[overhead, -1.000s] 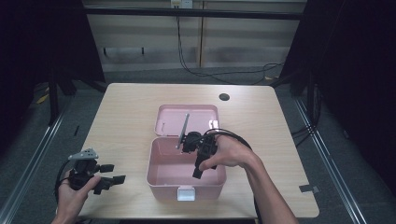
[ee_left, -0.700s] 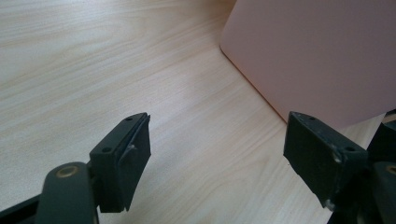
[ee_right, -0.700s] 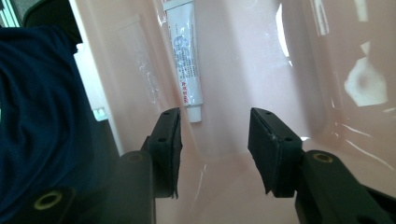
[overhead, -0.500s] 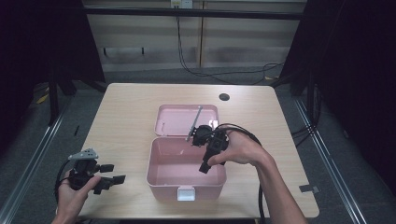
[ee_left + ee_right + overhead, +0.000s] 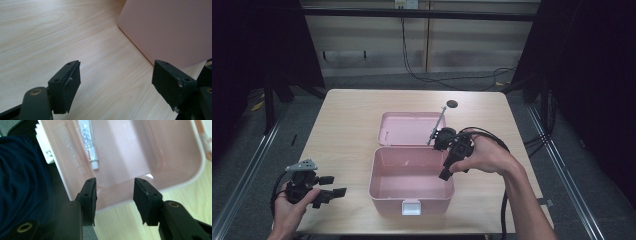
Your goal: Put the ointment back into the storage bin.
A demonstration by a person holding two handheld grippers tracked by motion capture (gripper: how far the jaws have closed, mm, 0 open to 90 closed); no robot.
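Open pink box (image 5: 411, 180) with a tube (image 5: 87, 142) inside; both tongs (image 5: 328, 186) (image 5: 115, 195) apart, empty.

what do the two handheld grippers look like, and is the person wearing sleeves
Both grippers are black, each with two flat rectangular jaws faced with dark pads and fixed by small screws, with brass-coloured pivots lower down. The left gripper carries a grey three-cornered plate on top. The right gripper has a thin grey rod sticking out behind it and a black cable looping off past the hand. Both forearms in the high view are bare, no sleeves.
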